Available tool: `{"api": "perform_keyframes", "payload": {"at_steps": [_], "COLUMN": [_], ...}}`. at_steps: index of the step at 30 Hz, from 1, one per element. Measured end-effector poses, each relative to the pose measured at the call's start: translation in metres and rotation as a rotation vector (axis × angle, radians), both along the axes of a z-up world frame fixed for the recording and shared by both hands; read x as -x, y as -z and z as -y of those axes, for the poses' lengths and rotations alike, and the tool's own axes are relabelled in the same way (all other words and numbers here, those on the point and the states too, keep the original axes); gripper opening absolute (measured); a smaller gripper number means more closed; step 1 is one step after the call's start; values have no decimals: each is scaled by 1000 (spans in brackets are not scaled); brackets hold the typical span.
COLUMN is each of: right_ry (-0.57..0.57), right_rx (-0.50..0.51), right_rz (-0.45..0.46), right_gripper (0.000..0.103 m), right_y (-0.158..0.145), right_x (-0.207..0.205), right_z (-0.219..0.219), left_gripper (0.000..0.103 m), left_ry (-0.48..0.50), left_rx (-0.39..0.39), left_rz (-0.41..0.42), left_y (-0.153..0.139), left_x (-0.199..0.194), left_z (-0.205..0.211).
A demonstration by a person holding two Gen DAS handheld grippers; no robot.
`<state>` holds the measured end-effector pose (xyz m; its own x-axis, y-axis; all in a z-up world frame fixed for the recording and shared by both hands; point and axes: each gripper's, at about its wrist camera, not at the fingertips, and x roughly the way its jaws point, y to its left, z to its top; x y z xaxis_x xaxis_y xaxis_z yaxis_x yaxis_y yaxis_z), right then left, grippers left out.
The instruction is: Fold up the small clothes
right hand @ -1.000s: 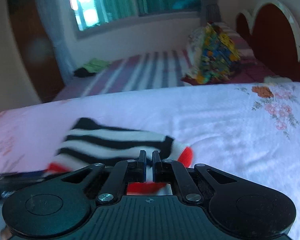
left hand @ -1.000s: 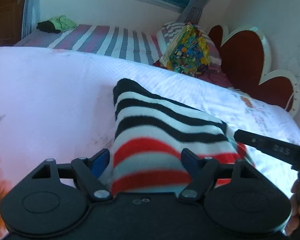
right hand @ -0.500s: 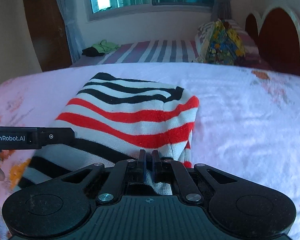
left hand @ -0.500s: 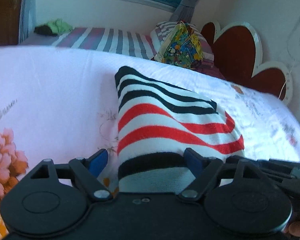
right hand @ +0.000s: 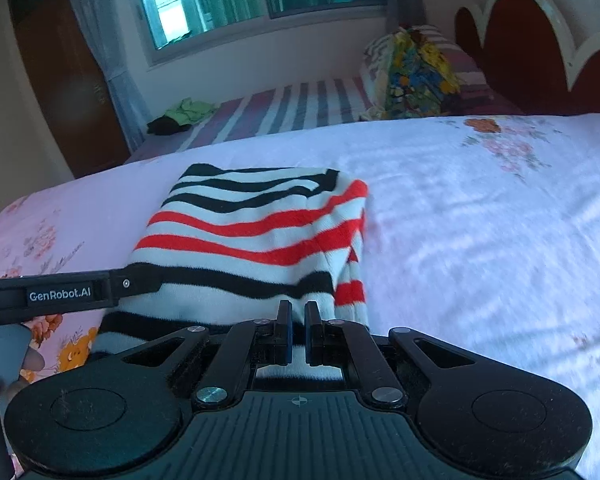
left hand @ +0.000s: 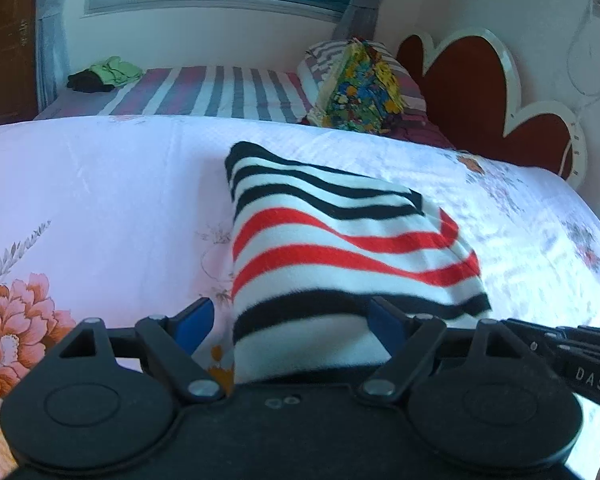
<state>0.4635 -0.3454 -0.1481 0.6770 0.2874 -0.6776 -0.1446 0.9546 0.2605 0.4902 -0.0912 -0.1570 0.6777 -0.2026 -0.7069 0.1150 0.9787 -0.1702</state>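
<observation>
A small garment with black, white and red stripes [left hand: 340,248] lies on the floral bedsheet [left hand: 100,200], its near end raised toward me. My left gripper [left hand: 288,316] stands open and wide around that near end: the cloth drapes over the right blue pad [left hand: 382,320], while the left blue pad is clear of it. In the right wrist view the same striped garment [right hand: 252,232] runs up to my right gripper [right hand: 296,316], which is shut on its near right edge. The left gripper's finger [right hand: 60,292] crosses in from the left.
A second bed with a striped cover [left hand: 220,92] stands behind, with green and black clothes [left hand: 104,76] and a colourful pillow [left hand: 360,88] on it. A red heart-shaped headboard [left hand: 480,92] is at the right. The white sheet [right hand: 480,220] stretches right of the garment.
Both grippers have drawn back toward the near side of the bed. More of the garment now shows laid out, with a black stripe at its near end. The right gripper stayed shut.
</observation>
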Motion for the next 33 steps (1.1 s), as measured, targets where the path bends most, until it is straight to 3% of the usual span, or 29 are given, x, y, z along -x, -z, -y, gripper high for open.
{"api": "perform_keyframes", "payload": {"at_steps": [6, 11, 17, 23, 33], "right_ry": [12, 37, 44, 81, 99], "right_rx": [5, 9, 63, 5, -56], "right_rz": [-2, -13, 7, -63, -50], "right_gripper": [3, 3, 3, 3, 3], "right_y": [-2, 6, 3, 12, 6], "right_x": [21, 30, 39, 29, 2], "right_z": [-4, -7, -5, 11, 16], "left_gripper": [82, 82, 85, 86, 88], "left_ry": [37, 56, 35, 50, 54], "left_rx": [21, 0, 50, 27, 10], "left_rz": [1, -45, -83, -78, -63], "left_y": [0, 18, 32, 37, 40], "left_x": [25, 37, 38, 38, 39], "left_z": [-2, -4, -12, -9, -7]}}
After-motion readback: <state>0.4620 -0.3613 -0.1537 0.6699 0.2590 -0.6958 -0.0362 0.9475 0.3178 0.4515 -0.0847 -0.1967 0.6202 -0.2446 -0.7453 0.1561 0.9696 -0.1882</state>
